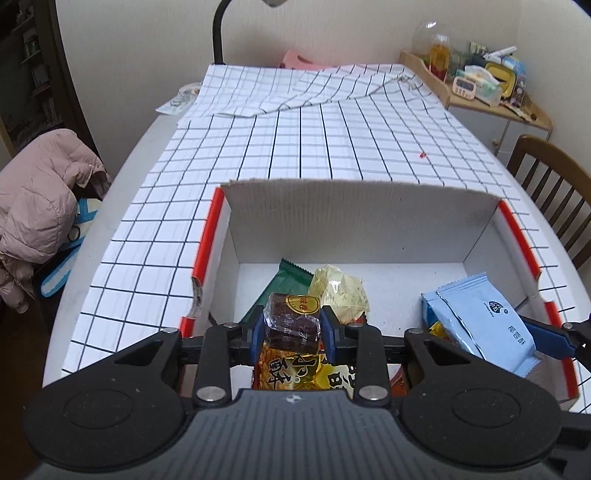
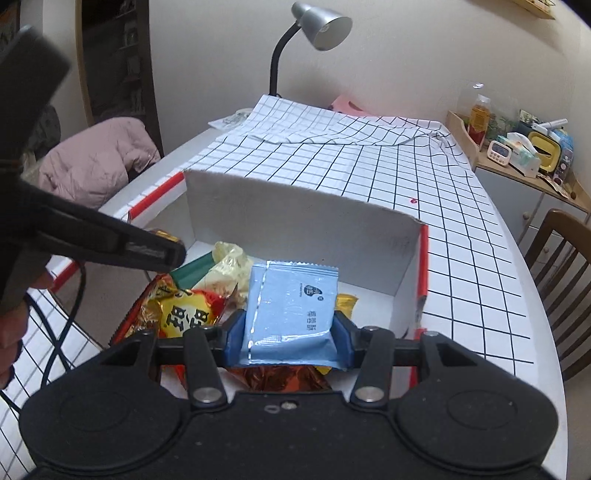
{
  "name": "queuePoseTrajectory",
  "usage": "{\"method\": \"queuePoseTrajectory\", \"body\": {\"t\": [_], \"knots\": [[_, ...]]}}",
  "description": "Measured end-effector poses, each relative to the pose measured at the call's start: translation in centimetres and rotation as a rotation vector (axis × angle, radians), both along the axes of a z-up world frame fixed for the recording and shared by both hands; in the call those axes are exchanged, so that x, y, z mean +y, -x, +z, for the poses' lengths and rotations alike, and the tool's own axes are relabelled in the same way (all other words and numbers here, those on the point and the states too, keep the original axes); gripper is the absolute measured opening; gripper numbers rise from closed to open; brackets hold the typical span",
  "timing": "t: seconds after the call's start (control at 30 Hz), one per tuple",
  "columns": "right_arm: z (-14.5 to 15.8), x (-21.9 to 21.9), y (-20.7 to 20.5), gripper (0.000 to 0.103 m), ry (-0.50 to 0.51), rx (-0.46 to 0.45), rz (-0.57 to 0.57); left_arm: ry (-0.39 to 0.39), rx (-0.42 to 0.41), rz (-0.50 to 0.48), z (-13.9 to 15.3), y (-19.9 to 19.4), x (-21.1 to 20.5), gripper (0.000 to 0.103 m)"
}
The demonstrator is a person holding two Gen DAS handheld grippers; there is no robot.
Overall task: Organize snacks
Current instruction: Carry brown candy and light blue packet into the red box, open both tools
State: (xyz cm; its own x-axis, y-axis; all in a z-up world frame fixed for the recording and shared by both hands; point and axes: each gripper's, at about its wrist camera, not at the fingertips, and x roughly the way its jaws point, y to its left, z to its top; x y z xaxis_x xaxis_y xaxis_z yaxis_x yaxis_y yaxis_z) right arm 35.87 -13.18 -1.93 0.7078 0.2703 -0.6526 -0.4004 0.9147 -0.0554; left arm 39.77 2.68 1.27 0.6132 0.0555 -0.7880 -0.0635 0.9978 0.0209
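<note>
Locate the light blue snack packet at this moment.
The light blue packet is clamped in the right claw, over the white box, right of the yellow-red bag.

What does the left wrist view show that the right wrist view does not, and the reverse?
Only the left wrist view: the left hand-held gripper shut on a dark brown wrapped snack, and a blue-and-white item below the pink jacket.

Only the right wrist view: the desk lamp's silver head, and a person's hand.

Both: the white cardboard box, the light blue snack packet held by the right hand-held gripper, and the checked tablecloth.
</note>
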Motion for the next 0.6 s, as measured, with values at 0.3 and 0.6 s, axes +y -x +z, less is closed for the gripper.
{"method": "queuePoseTrajectory", "body": {"t": [0.3,0.6], "knots": [[-1.4,0.3,-0.3,0.048,0.036,0.018,0.003,-0.024,0.025,-0.006,-1.6,-0.6,0.1,0.030],[-1.8,-0.1,-0.3,0.052,0.026,0.031,-0.017,-0.011,0.035,0.009,-1.5,-0.5,0.5,0.031]]}}
